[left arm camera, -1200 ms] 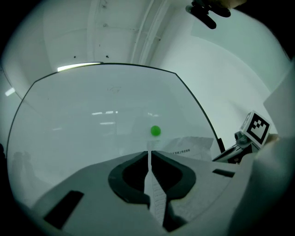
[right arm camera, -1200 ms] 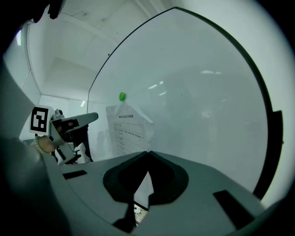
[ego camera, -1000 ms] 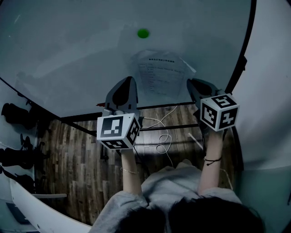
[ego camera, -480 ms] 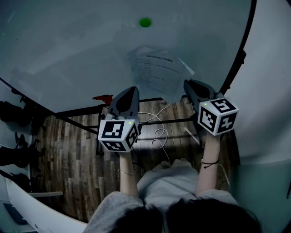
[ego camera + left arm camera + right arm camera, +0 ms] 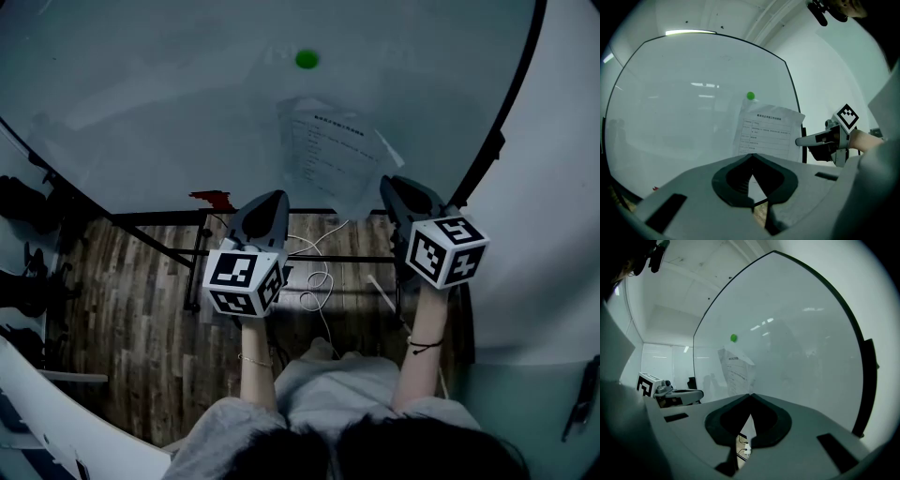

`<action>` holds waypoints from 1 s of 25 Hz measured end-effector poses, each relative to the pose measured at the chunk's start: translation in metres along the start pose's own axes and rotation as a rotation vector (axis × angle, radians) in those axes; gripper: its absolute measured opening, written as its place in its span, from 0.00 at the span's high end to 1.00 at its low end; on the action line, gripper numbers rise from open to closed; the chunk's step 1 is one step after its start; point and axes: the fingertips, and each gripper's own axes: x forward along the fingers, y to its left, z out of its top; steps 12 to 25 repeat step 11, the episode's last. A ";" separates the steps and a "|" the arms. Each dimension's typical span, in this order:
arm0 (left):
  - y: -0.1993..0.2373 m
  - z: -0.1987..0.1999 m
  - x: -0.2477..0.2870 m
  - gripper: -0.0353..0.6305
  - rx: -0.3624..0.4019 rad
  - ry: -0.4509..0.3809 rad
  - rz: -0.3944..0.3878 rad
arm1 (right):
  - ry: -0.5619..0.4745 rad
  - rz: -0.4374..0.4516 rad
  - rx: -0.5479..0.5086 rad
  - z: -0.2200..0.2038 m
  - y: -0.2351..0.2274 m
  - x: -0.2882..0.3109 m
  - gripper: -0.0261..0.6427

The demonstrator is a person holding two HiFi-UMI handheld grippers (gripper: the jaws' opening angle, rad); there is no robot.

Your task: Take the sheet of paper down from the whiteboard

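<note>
Sheet of paper (image 5: 328, 150) on whiteboard (image 5: 141, 112), bare surface leftward

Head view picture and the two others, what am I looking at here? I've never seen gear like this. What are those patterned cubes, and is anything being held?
A person stands at a whiteboard with a hand tool in each hand. Each tool ends in a two-jaw claw. The head view comes from a camera on the person's head, looking down over the arms. The patterned cubes are parts of the tools. The other two pictures come from cameras riding on each tool, looking along its jaws. On the board hangs a sheet of paper, with a green magnet just above it. The left claw and right claw are both shut and empty, either side of the sheet's lower part.
</note>
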 end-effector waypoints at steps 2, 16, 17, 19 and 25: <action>-0.003 0.000 -0.002 0.94 0.003 0.002 0.008 | -0.001 0.008 -0.004 0.002 -0.001 -0.002 0.96; -0.018 0.004 -0.007 0.94 0.017 -0.001 0.019 | -0.005 0.059 -0.020 0.007 0.003 -0.011 0.96; -0.018 0.004 -0.007 0.94 0.017 -0.001 0.019 | -0.005 0.059 -0.020 0.007 0.003 -0.011 0.96; -0.018 0.004 -0.007 0.94 0.017 -0.001 0.019 | -0.005 0.059 -0.020 0.007 0.003 -0.011 0.96; -0.018 0.004 -0.007 0.94 0.017 -0.001 0.019 | -0.005 0.059 -0.020 0.007 0.003 -0.011 0.96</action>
